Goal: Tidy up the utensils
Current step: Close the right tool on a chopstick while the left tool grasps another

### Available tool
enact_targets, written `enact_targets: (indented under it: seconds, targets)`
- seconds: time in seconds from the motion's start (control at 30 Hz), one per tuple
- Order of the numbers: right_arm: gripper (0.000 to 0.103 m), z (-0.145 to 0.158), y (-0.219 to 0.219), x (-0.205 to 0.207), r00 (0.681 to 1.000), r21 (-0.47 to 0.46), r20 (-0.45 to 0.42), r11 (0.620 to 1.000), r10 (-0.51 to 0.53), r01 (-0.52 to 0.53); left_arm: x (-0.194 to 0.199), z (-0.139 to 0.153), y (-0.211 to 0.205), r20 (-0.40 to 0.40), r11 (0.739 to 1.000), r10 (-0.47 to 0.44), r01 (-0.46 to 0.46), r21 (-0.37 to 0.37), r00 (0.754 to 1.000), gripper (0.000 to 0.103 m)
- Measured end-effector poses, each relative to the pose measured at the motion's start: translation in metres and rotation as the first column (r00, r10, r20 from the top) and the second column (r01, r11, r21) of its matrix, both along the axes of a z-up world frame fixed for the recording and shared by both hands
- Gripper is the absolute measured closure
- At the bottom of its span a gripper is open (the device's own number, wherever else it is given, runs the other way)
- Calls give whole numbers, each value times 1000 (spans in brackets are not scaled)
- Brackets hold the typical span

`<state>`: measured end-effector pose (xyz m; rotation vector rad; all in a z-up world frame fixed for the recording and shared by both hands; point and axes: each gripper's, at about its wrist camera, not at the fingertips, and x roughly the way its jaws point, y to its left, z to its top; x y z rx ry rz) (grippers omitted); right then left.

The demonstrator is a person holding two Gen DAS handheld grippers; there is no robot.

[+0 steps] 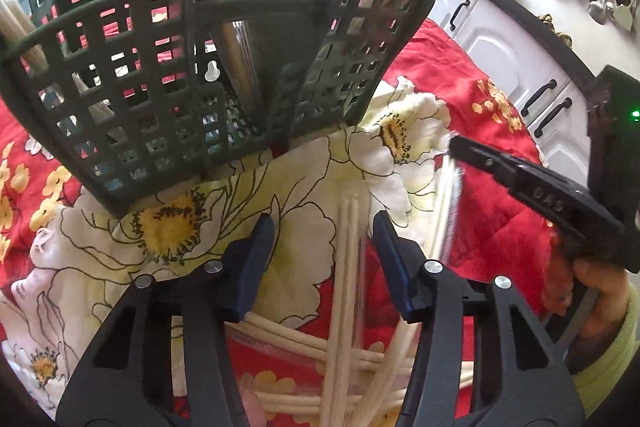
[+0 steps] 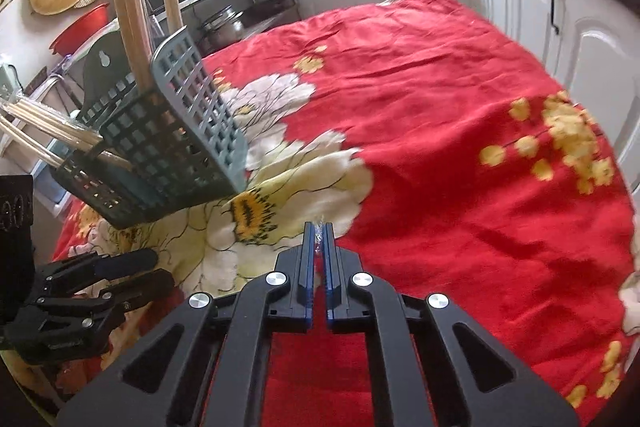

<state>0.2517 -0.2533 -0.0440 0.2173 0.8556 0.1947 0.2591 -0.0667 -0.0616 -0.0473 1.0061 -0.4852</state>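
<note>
Left wrist view: chopsticks [image 1: 346,267] in a clear bag run 6-to-12 between the half-open left gripper [image 1: 323,235] jaws, untouched; caddy [image 1: 192,75] at 11 — right gripper [image 2: 319,233] jaws pinch the bag's plastic shut.

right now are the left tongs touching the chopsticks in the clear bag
Apart. The left wrist view shows the left tongs open, bare cloth on each side between the chopsticks and the pads.
</note>
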Motion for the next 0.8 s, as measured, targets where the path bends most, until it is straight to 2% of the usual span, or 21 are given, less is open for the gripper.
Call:
enact_targets:
  seconds: [0.13, 0.27, 0.47, 0.6, 0.8]
  targets:
    - [99, 9, -6, -5, 999, -35, 40, 999, -20, 22, 3, -2, -1, -4, 1000, 2, -2, 4, 1000, 62]
    - [99, 18, -10, -9, 997, -47, 74, 998, -27, 31, 7, -3, -8, 7, 999, -4, 3, 41, 1000, 71]
    - [99, 33, -16, -18, 992, -25, 121, 999, -30, 34, 12, -6, -15, 12, 997, -8, 7, 83, 1000, 84]
    - [99, 43, -20, -23, 989, -7, 146, 999, -32, 34, 15, -7, -15, 7, 996, -4, 4, 84, 1000, 92]
    - [99, 54, -21, -30, 985, 9, 171, 1000, -25, 24, 18, -6, -11, -4, 997, 1, 0, 73, 1000, 96]
